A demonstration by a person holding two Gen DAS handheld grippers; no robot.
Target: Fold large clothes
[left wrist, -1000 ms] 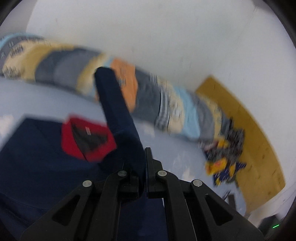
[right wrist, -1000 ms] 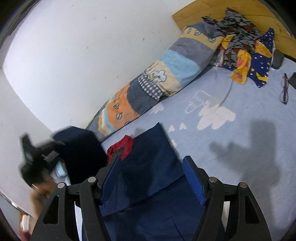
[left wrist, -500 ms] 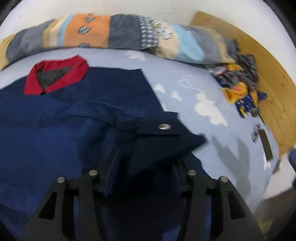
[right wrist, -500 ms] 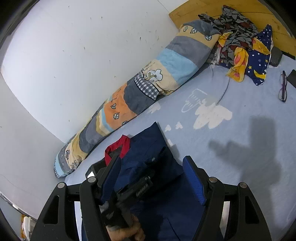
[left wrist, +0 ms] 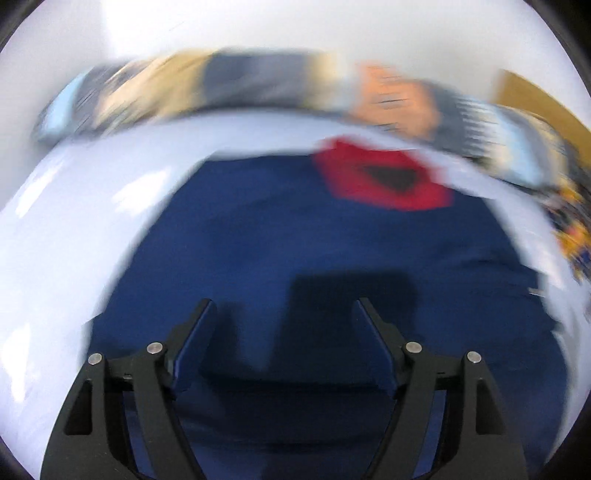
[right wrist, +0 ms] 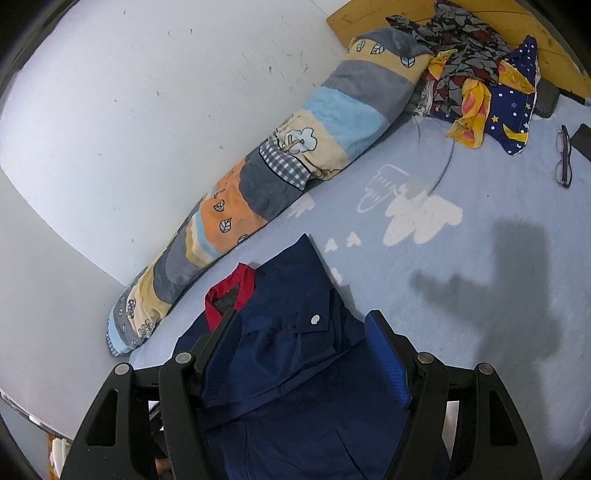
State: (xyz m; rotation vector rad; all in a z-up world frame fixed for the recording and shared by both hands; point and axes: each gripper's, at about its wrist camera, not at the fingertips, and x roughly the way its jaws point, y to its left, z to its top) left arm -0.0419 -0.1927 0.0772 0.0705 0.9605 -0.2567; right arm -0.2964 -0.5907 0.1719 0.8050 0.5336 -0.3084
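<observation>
A navy blue jacket (right wrist: 295, 369) with a red collar (right wrist: 236, 291) lies on the light blue bedsheet (right wrist: 480, 266), one sleeve folded across its front with a silver snap (right wrist: 315, 319) showing. My right gripper (right wrist: 303, 328) is open and empty above the jacket. In the blurred left wrist view the jacket (left wrist: 295, 251) and its red collar (left wrist: 384, 181) fill the middle. My left gripper (left wrist: 284, 314) is open and empty just above the cloth.
A long patchwork bolster (right wrist: 280, 177) lies along the white wall. Crumpled patterned clothes (right wrist: 480, 74) sit by the wooden headboard (right wrist: 369, 14). Glasses (right wrist: 563, 155) and a dark phone (right wrist: 583, 142) lie on the sheet at the right.
My left gripper let go of the sleeve, which now lies folded across the jacket, and has swung left and opened. My right gripper has barely moved.
</observation>
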